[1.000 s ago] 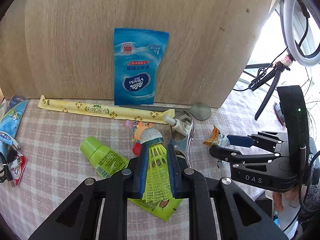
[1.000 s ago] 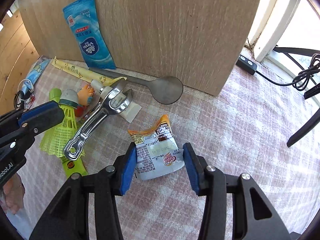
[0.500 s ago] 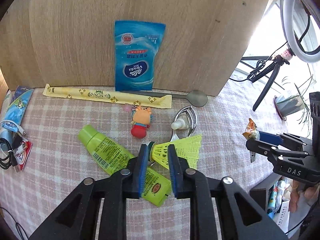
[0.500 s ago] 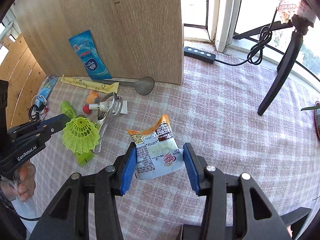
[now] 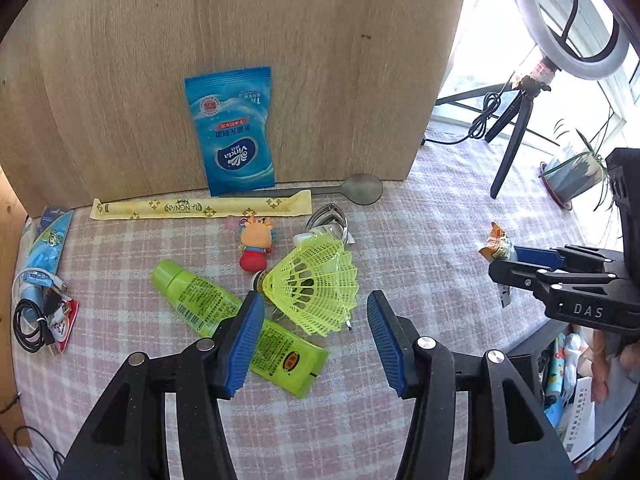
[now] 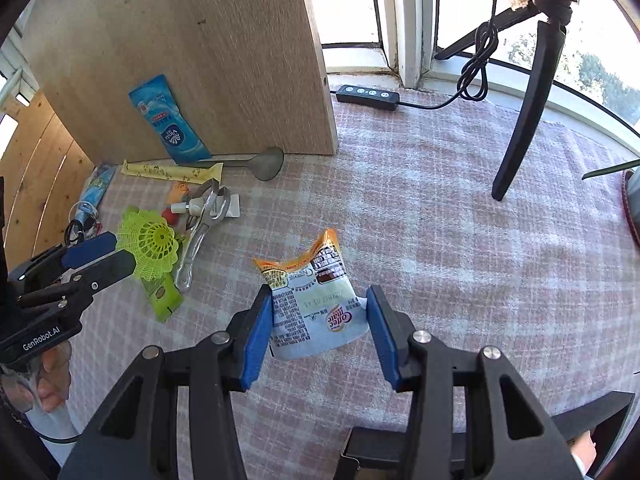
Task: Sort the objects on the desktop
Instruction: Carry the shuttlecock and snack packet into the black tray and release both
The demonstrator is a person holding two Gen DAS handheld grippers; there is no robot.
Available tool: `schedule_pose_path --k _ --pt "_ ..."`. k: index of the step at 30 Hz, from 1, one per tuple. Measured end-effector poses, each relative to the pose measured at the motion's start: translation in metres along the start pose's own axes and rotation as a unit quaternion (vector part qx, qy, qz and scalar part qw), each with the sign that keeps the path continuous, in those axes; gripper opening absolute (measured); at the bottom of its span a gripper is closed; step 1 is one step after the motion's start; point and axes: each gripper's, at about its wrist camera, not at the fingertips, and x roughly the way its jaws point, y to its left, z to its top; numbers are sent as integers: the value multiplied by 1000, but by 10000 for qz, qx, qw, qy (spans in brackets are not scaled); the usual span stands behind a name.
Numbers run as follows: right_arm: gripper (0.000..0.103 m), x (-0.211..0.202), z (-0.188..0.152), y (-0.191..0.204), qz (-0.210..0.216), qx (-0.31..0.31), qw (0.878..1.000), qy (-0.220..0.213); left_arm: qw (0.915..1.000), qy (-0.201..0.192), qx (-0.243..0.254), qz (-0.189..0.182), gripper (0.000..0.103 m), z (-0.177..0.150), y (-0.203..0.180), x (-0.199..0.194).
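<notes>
A yellow-green shuttlecock (image 5: pixel 312 288) lies loose on its side, over the end of a green tube (image 5: pixel 236 320) on the checked cloth. My left gripper (image 5: pixel 314 340) hovers just behind it, jaws opening wide, and neither pad presses on the shuttlecock, which sits past the fingertips. In the right wrist view the shuttlecock (image 6: pixel 150 242) sits just off the left gripper (image 6: pixel 108 256). My right gripper (image 6: pixel 318 324) is shut on a Coffee-mate sachet (image 6: pixel 316 300), held above the cloth. The left wrist view shows that sachet (image 5: pixel 496 240) at the right gripper's (image 5: pixel 516 264) tips.
An upright wooden board (image 5: pixel 240 40) carries a blue wipes pack (image 5: pixel 232 132). Below it lie a yellow chopstick sleeve (image 5: pixel 200 206), a spoon (image 5: pixel 360 190), a small toy figure (image 5: pixel 256 242) and a metal tool (image 6: pixel 200 232). Cables (image 5: pixel 36 316) lie at the left, a tripod (image 6: pixel 524 112) at the right.
The left jaws have spread and let go of the shuttlecock, which now lies free beside the green tube. The right gripper has carried the sachet up and away from the pile.
</notes>
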Motion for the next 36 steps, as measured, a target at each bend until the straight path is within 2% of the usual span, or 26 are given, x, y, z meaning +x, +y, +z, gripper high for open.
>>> schedule_pose_path --k 1,4,9,15,16,19,21,23,30,36 --pt "45 -2 -1 -1 -10 -12 10000 6 10000 11 -19 50 50 0 0 3" --pt "45 -4 -3 1 -12 -44 10000 2 9992 86 -318 -229 50 2 10 5" --pt "45 -9 -4 1 -22 -52 10000 -15 9995 63 -279 -153 49 8 14 8" --pt "45 -7 -4 6 -85 -92 9999 8 9981 279 -541 49 20 17 28 31" --pt "45 -7 -5 7 -104 -120 9999 8 9978 320 -565 107 10 16 31 37" --pt "45 -12 -7 9 -138 -166 9998 -19 9963 427 -718 175 2 12 40 45" --pt "45 -17 -9 8 -138 -152 9998 -62 9947 447 -921 -43 2 9 47 40" --pt "45 -24 -11 6 -117 -99 9998 -102 9950 362 -922 -114 2 7 47 28" --pt "45 -58 -29 -5 57 244 9995 -214 9979 17 -471 -438 2 3 12 -27" --pt "45 -107 -60 -16 -74 464 9979 -435 9965 -154 75 -815 2 -3 -36 -69"
